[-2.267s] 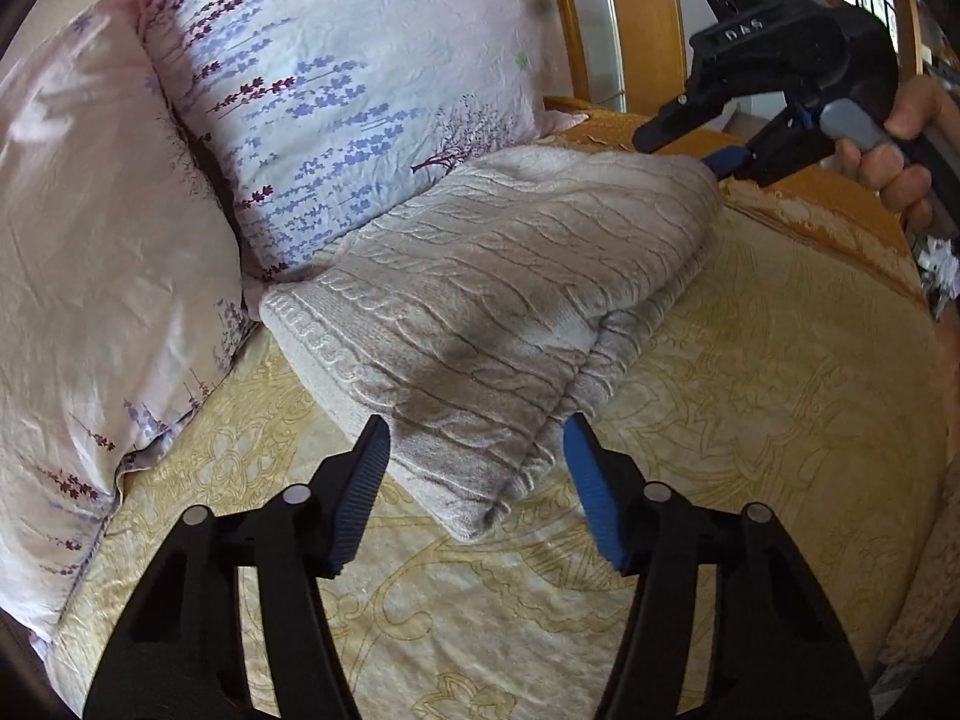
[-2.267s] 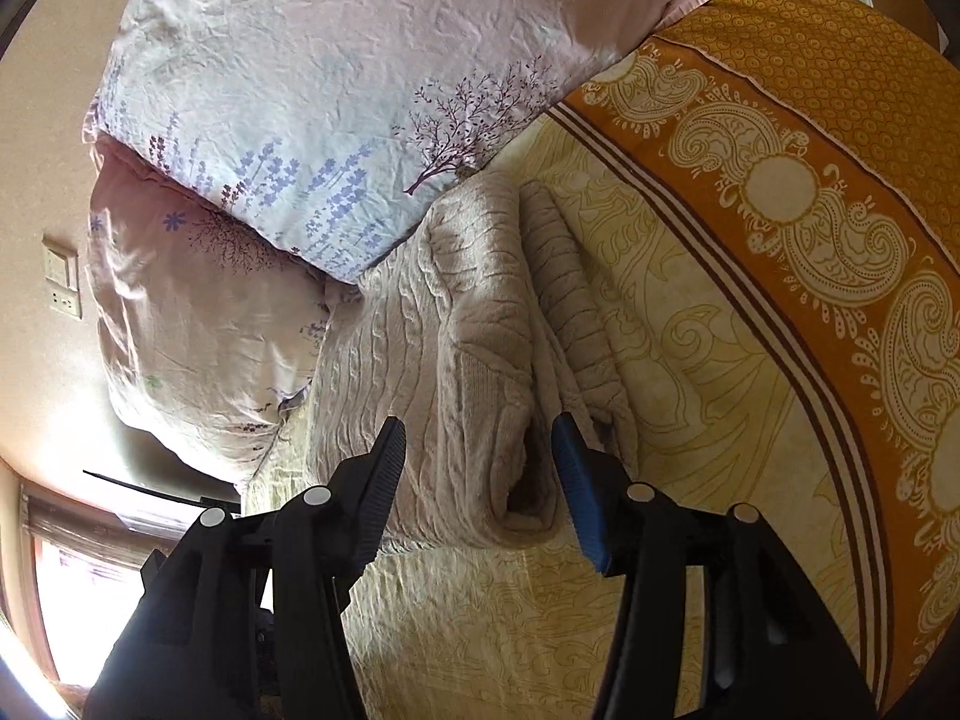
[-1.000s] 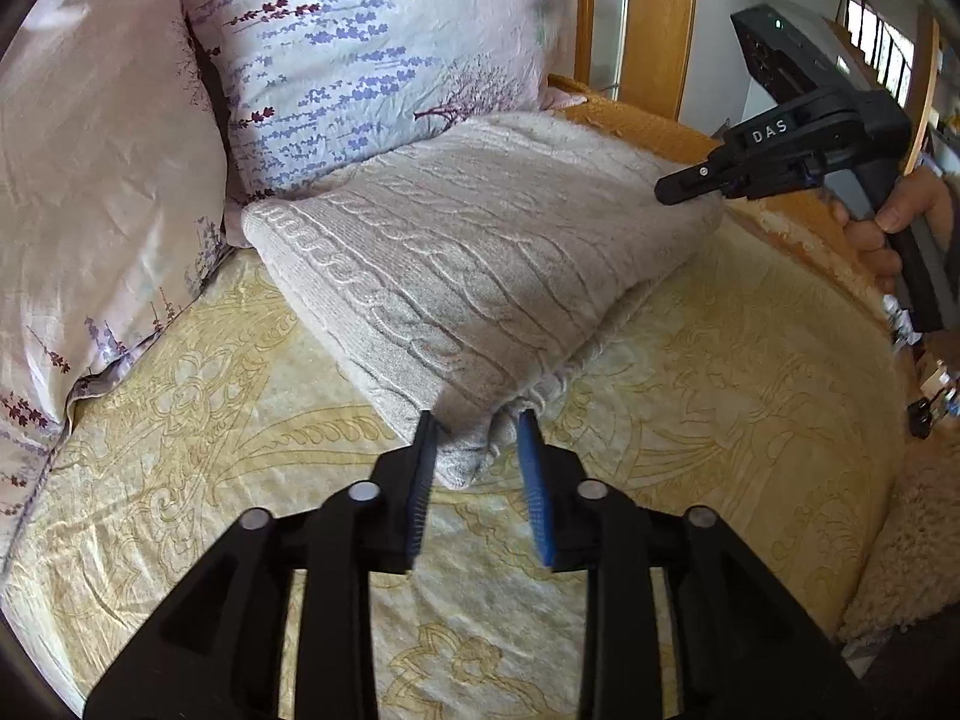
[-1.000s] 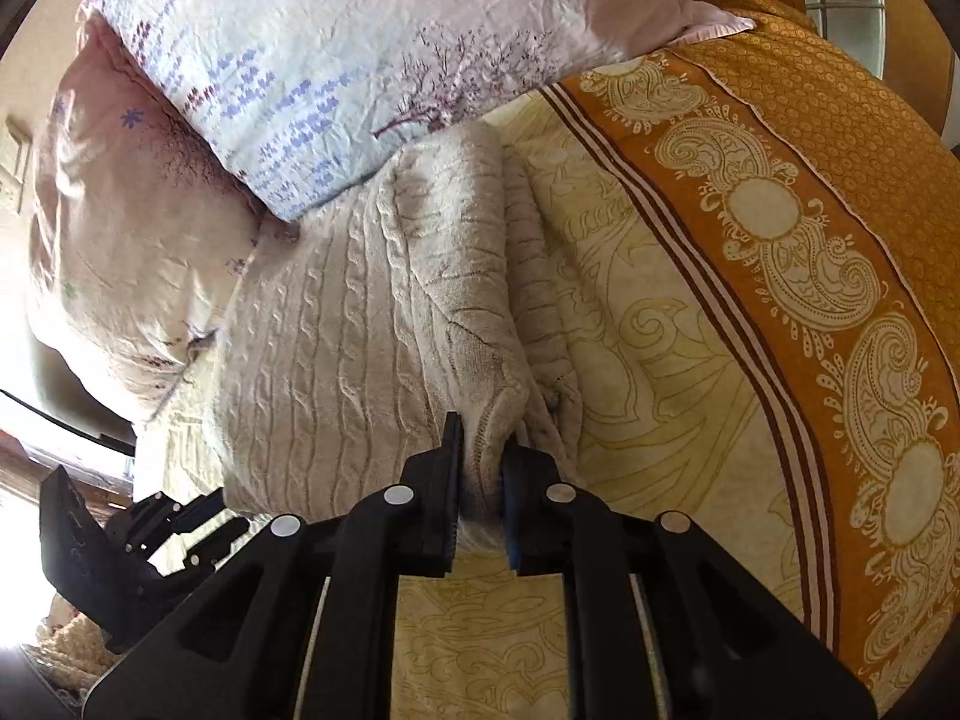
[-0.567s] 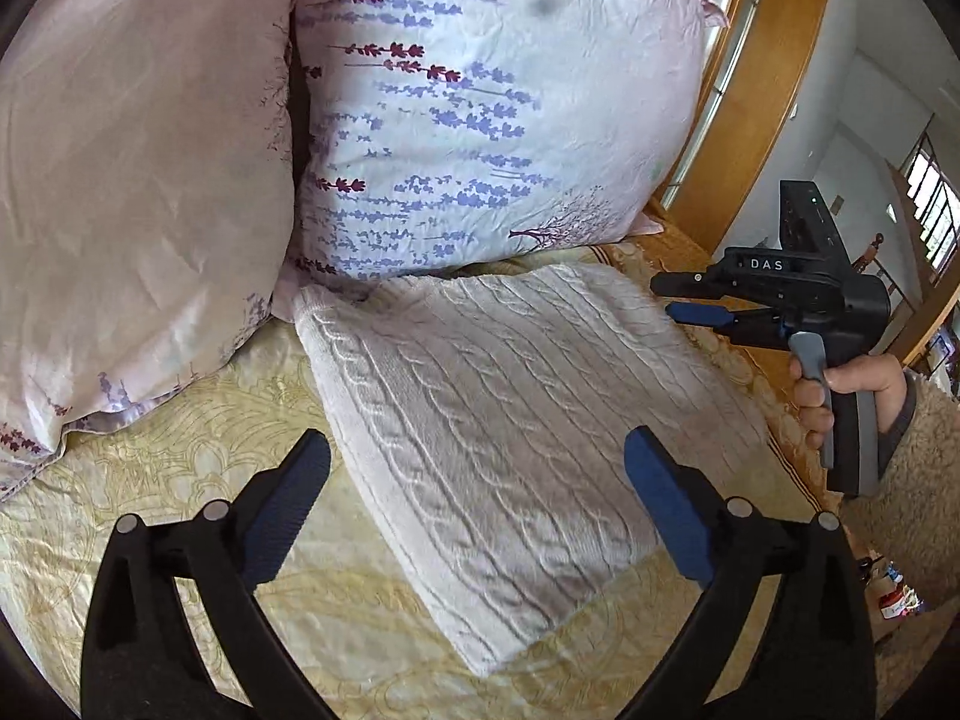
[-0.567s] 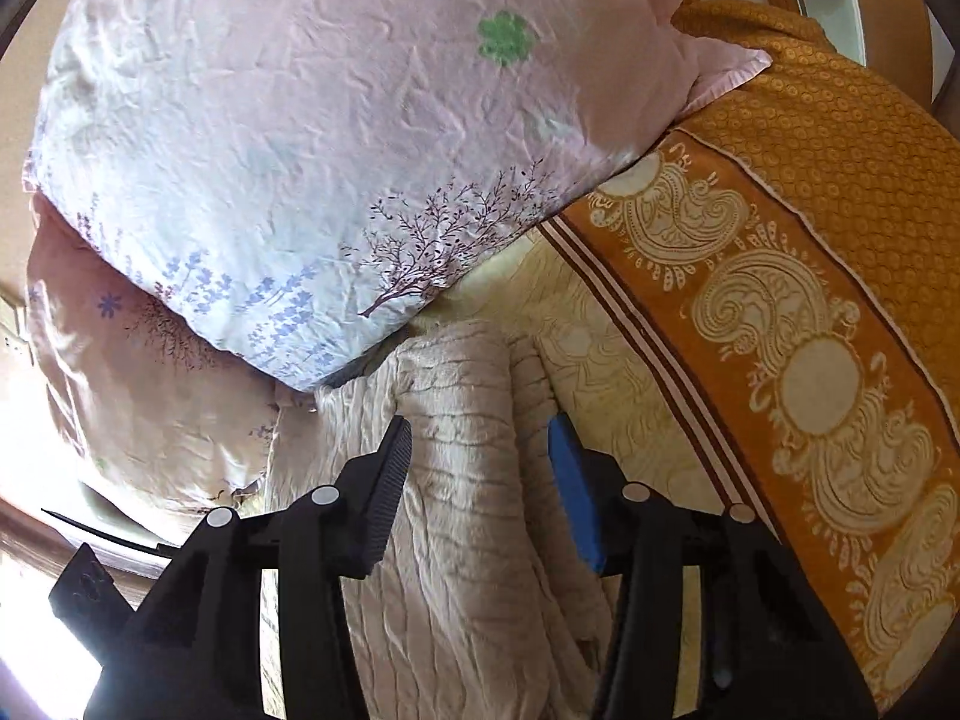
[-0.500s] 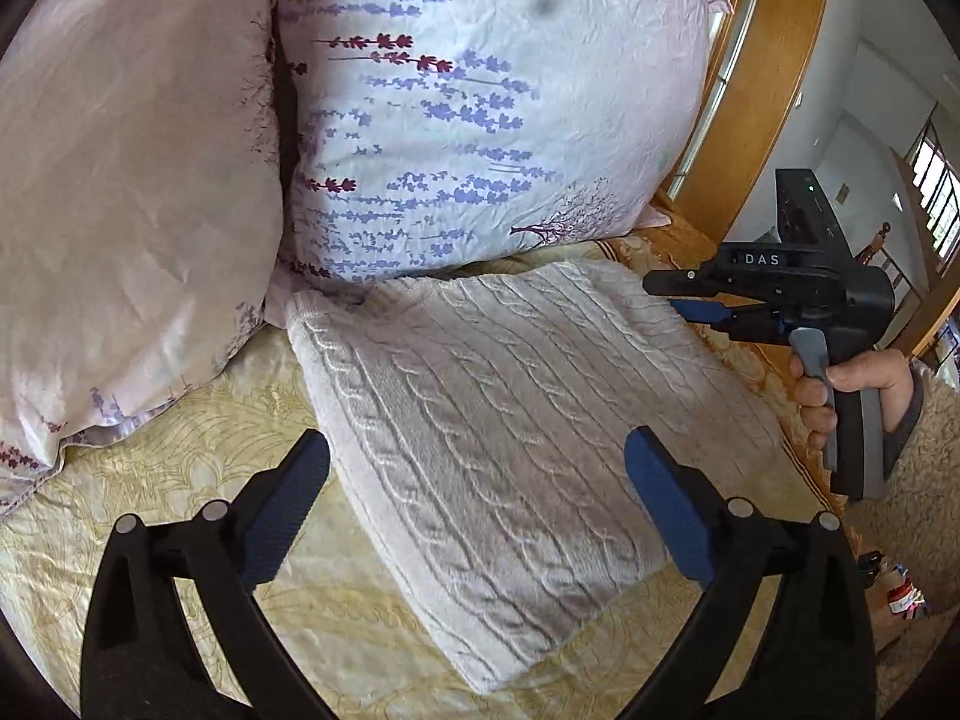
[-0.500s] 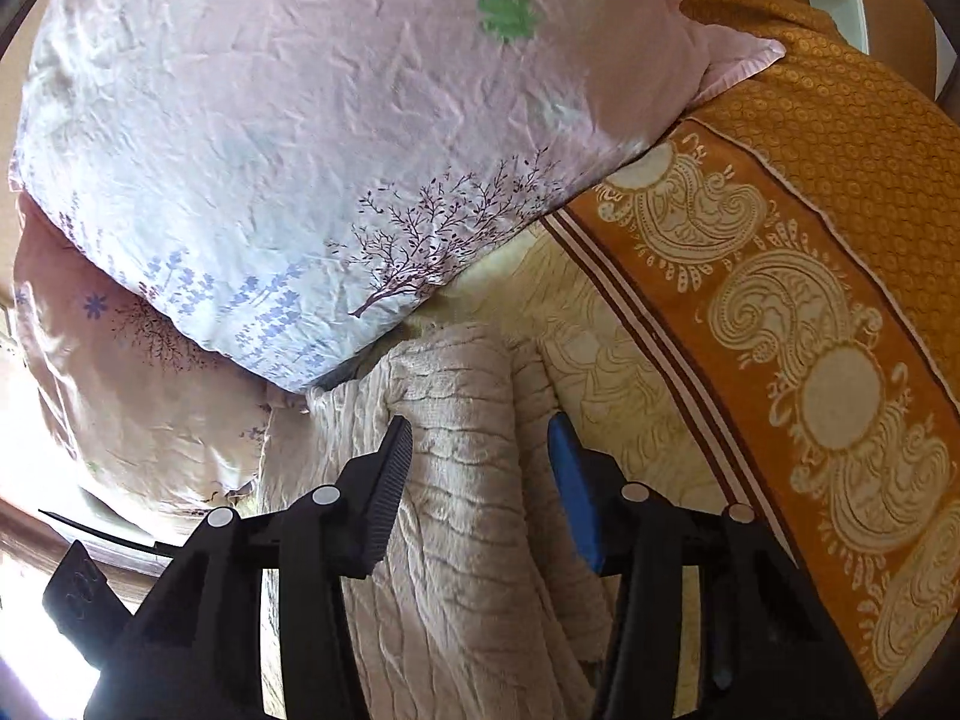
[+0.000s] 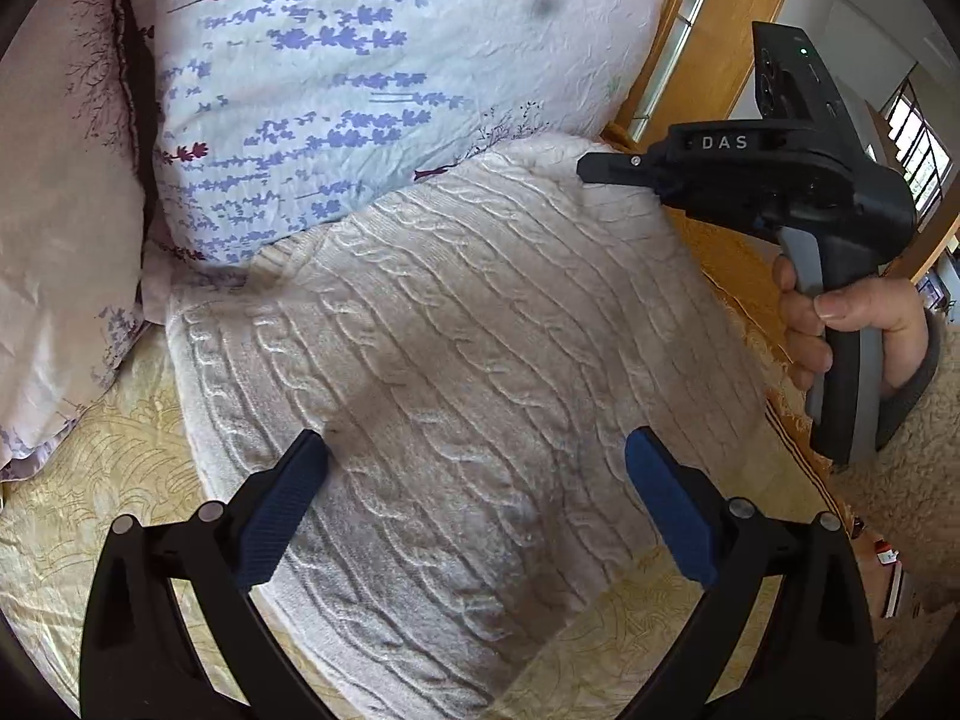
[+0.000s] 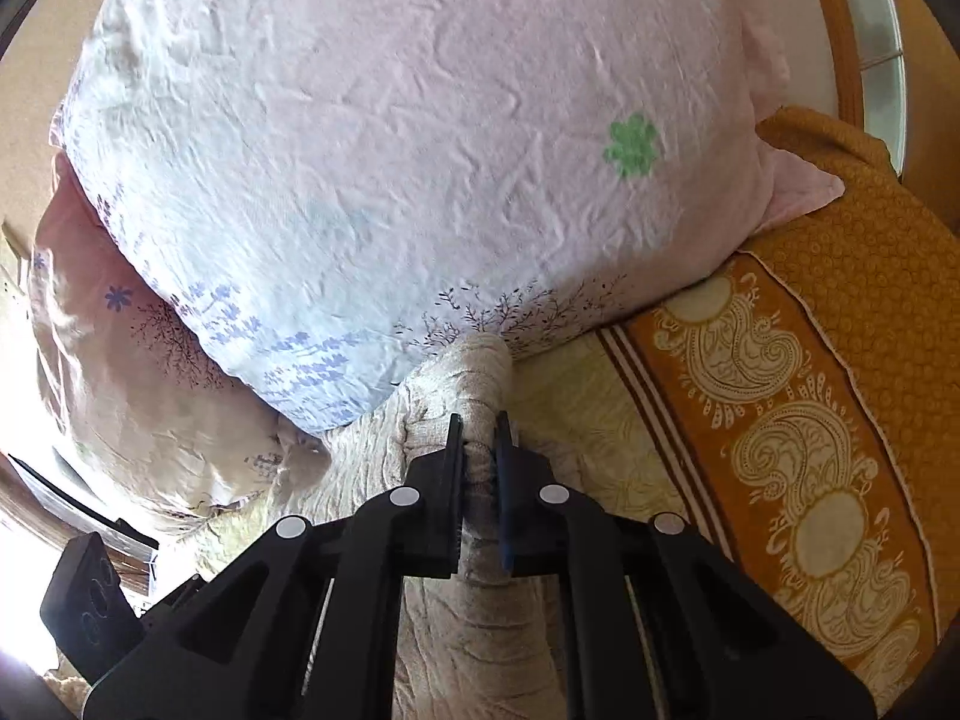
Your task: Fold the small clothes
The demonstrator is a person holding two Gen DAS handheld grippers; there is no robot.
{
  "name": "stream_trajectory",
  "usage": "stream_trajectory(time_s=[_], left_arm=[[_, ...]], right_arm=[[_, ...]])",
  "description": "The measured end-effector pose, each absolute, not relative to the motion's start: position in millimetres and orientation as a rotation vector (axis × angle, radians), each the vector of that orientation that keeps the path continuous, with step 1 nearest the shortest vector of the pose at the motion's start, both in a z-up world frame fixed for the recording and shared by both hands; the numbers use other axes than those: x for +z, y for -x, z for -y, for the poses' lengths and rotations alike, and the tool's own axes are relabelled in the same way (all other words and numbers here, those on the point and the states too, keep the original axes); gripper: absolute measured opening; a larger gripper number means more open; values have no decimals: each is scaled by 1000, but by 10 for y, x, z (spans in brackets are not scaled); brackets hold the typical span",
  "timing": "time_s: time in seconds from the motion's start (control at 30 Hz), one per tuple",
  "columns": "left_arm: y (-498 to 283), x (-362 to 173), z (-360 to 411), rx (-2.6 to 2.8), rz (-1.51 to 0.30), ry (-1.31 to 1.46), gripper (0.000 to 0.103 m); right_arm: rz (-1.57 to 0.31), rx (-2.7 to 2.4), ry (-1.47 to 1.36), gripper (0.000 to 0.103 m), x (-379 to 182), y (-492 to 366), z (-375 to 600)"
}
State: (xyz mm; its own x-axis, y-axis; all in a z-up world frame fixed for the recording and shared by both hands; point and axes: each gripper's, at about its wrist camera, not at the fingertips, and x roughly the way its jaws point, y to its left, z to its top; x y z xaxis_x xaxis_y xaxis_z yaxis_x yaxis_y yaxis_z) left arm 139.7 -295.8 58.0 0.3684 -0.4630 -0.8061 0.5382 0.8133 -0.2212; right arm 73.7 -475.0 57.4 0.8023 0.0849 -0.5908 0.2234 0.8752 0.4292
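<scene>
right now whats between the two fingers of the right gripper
A bunched edge of the knitted sweater, pinched between the shut fingers of the right gripper, just below the flowered pillow. It shows in the right wrist view.

The sweater runs out past the bottom edge, and the right tongs hide its pinched fold.

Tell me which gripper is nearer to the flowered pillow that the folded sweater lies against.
Right. The right gripper is shut on the sweater's far edge, right under the flowered pillow. The left gripper hangs open over the sweater's near half, farther from that pillow.
</scene>
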Motion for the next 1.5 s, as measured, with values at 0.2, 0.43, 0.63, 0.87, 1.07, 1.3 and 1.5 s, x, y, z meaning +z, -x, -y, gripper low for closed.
stream_trajectory(time_s=[0.2,0.43,0.63,0.87,1.07,1.3,1.5], left_arm=[[-1369,442,3021,-659,-1027,-112,99],[-1325,519,3072,-601,-985,-127,100],[-1206,736,2687,-479,-922,-14,101],[-1312,473,2413,-379,-1083,12,100],[-1348,356,2397,-413,-1160,62,97],[-1216,426,2312,-424,-1153,70,97],[-1246,434,2426,-395,-1119,23,98]], right_arm=[[-748,-129,-585,9,148,-863,4873],[-727,-110,-632,24,300,-743,4880],[-688,-72,-628,45,402,-131,4755],[-792,-60,-646,27,51,196,4559],[-701,-26,-648,10,239,264,4555],[-798,63,-641,24,110,299,4441],[-808,-42,-652,9,-70,378,4532]])
